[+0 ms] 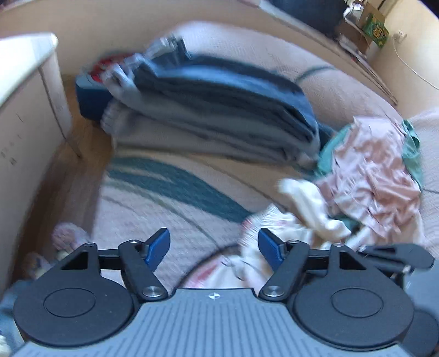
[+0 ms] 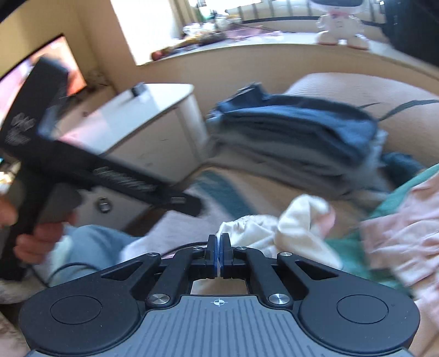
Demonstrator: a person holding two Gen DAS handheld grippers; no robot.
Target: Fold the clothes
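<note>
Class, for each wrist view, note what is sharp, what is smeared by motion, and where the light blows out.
Left wrist view: left gripper sharp, folded stack smeared, straight edges bowed. Right wrist view: right gripper sharp, cream garment blurred, window overexposed.

Sunlight falls through a window (image 2: 153, 30) onto cream walls (image 2: 247, 66). A white cabinet (image 2: 153, 131) stands beside the bed (image 1: 170, 208), near a lit screen (image 2: 68, 68).

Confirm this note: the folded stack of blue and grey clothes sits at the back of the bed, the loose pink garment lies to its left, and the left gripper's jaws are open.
Not quite. The pink garment lies to the right of the folded stack, not the left, as the left wrist view shows. The stack does sit at the back of the bed, and the left gripper is open.
</note>
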